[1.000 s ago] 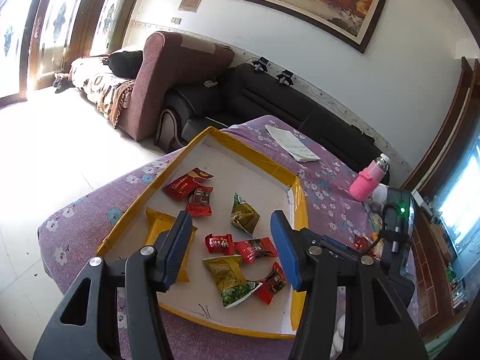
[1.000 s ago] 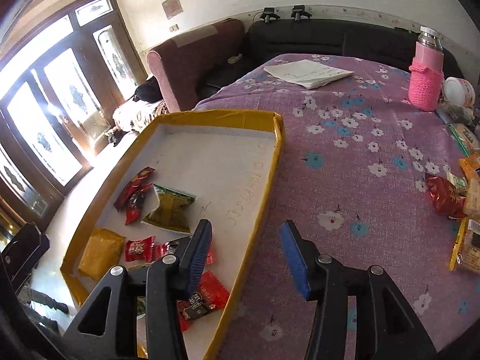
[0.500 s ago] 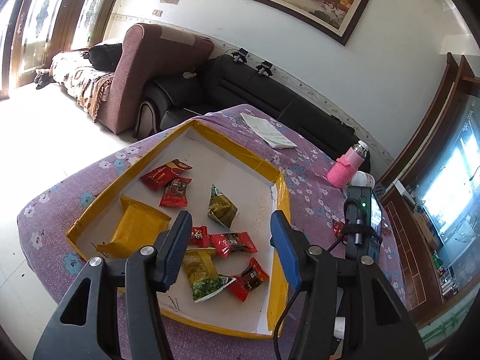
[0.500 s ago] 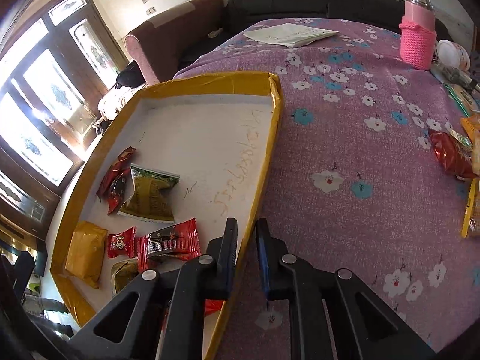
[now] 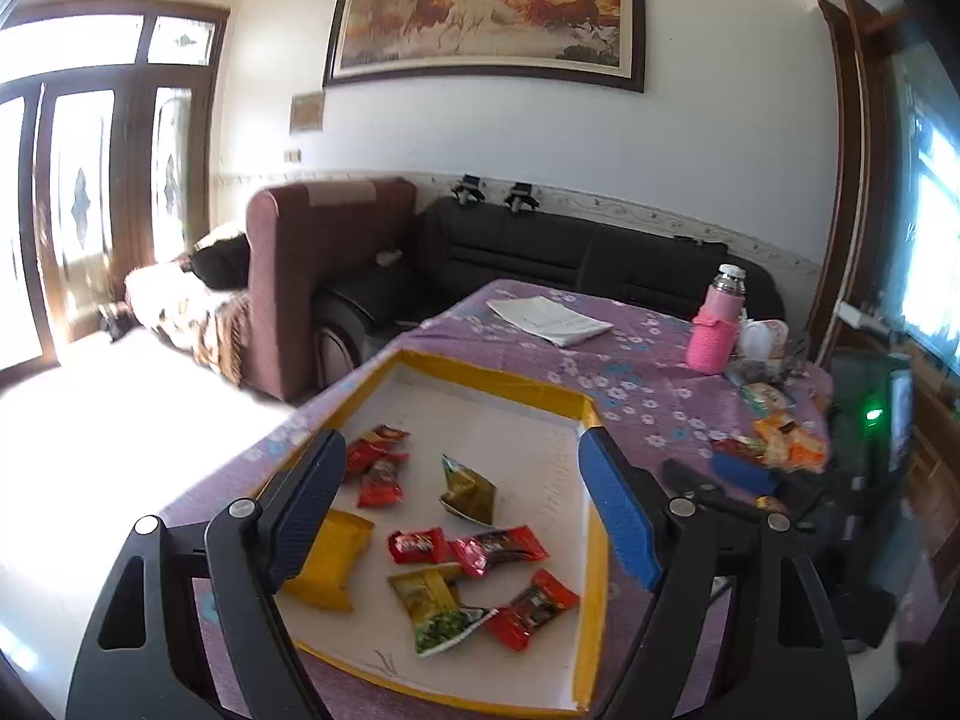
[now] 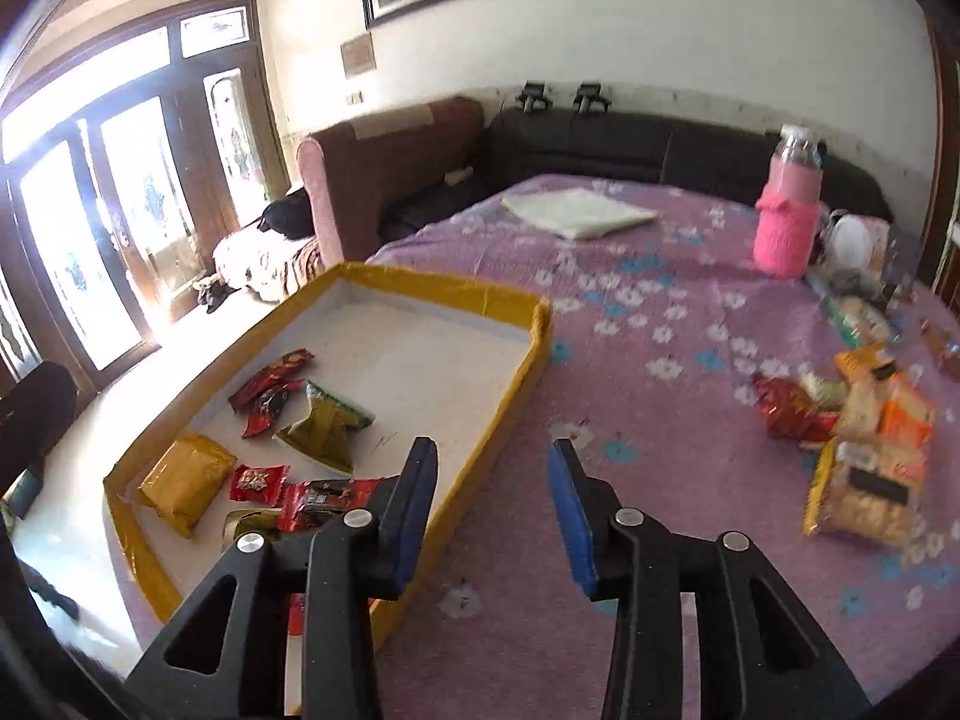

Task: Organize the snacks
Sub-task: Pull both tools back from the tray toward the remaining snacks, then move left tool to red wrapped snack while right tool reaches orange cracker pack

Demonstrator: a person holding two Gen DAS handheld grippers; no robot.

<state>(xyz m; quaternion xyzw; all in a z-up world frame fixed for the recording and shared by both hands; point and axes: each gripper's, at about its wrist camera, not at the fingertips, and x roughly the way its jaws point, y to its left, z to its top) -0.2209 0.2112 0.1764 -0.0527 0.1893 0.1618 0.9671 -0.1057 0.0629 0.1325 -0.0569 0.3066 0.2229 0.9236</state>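
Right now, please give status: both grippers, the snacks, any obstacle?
Left gripper opening, empty, over tray. Right gripper opening, empty. Loose snack pile waits on tablecloth; nothing blocks.

Bare tablecloth (image 6: 630,396) between tray wall (image 6: 516,378) and snack pile (image 6: 864,450).

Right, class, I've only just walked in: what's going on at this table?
A person is sorting snacks into a yellow-edged tray with two hand-held grippers. Several packets already lie in it; a loose pile waits on the purple cloth. The left hand-held gripper and the right hand-held gripper are both opening, with nothing between their jaws.
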